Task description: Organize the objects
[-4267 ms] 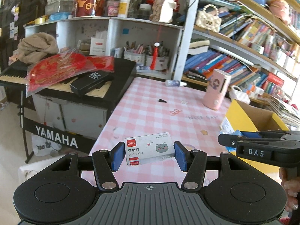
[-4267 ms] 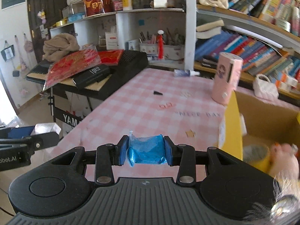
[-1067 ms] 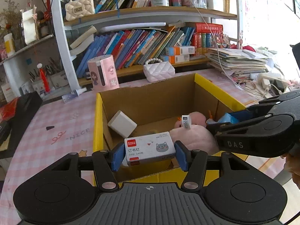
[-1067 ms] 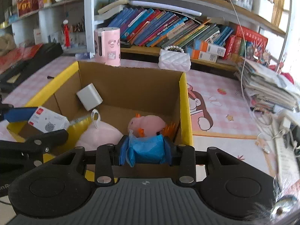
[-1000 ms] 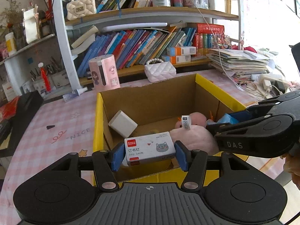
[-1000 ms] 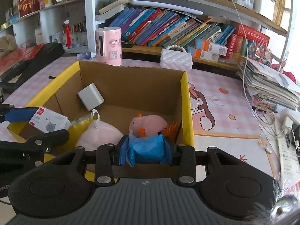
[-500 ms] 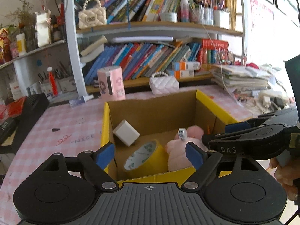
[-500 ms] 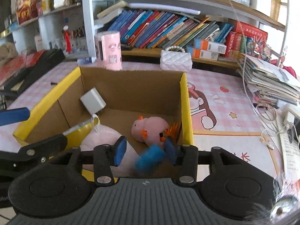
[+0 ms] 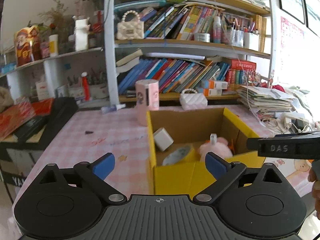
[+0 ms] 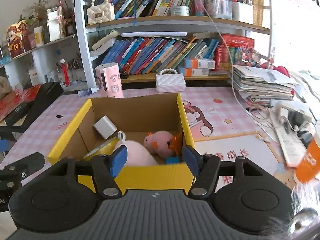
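A yellow cardboard box stands on the pink checked table. In it lie a white cube, a yellow tape roll, pink plush toys and a blue packet at the near right corner. The staple box is hidden from both views. My left gripper is back from the box's near left corner, its jaws opening wide with nothing between them. My right gripper hangs over the near wall, its jaws opening and empty. One of its fingers shows at the right of the left wrist view.
Behind the box stand a pink cylinder and a white quilted handbag. A black keyboard lies along the table's left side. Stacked papers and cables crowd the right. Bookshelves rise at the back.
Both grippers opened: the left let go of the staple box, the right of the blue packet, which dropped into the box. Both have pulled back and up from the box.
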### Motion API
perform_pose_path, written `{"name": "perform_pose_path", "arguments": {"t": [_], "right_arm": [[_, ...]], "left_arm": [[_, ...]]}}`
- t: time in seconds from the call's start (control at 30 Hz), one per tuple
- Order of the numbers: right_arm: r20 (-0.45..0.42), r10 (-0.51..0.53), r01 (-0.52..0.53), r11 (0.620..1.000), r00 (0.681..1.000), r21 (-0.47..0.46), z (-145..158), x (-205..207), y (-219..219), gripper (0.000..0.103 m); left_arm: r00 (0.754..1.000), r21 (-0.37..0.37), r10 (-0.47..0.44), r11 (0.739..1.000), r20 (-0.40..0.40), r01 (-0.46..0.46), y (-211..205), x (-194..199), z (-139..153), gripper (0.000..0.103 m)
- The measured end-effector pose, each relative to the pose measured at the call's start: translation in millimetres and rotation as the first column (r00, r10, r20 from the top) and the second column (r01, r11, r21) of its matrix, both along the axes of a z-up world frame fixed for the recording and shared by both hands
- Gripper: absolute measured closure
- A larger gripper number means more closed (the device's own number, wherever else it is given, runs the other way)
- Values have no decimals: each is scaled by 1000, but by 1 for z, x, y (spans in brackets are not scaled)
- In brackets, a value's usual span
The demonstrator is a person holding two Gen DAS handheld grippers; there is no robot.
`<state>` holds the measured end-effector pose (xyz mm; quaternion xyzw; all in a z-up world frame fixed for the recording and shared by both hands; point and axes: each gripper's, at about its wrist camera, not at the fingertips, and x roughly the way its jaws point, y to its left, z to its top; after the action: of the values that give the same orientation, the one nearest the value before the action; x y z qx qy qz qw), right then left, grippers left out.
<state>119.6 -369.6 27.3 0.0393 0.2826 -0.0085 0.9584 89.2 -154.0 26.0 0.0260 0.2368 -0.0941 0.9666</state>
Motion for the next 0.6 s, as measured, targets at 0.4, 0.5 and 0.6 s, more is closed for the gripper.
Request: {"name": "perform_pose_path", "arguments": {"t": [0.4,0.5,0.6], "right_arm": [[-42,-22,21,1000,999,-1,-9,-71,57,34],[-48,-28,28,1000,998,-5,-11,-84,67,30],[-46,-29,28,999,999,-15,-12,-95,76,29]], "left_arm": [[998,0,55,998,-40,-55,44,-50,-6,2],[997,1,59,998,-50,-59,51,-60,-8,2],[997,-1,57,998,-58,-57,56,-70,-10,2]]}}
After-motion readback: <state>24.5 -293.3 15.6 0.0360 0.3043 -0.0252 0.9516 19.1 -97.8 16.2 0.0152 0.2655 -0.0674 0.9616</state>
